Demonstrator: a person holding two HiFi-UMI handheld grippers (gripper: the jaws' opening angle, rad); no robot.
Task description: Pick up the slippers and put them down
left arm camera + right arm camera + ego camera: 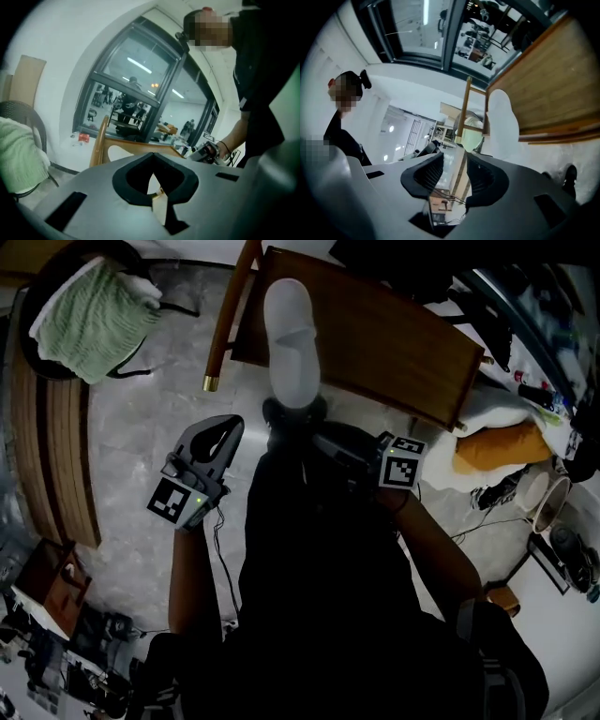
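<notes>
One pale grey slipper (pixel 291 329) lies lengthwise at the brown worktop's (pixel 394 343) near edge. It is just ahead of the left tool (pixel 231 425) and the right tool (pixel 321 437), apart from both.

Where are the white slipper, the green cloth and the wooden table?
white slipper (pixel 291 329), head view, middle of its top.
green cloth (pixel 89 324), head view, middle of the folds.
wooden table (pixel 394 343), head view, bare part of its top.
</notes>
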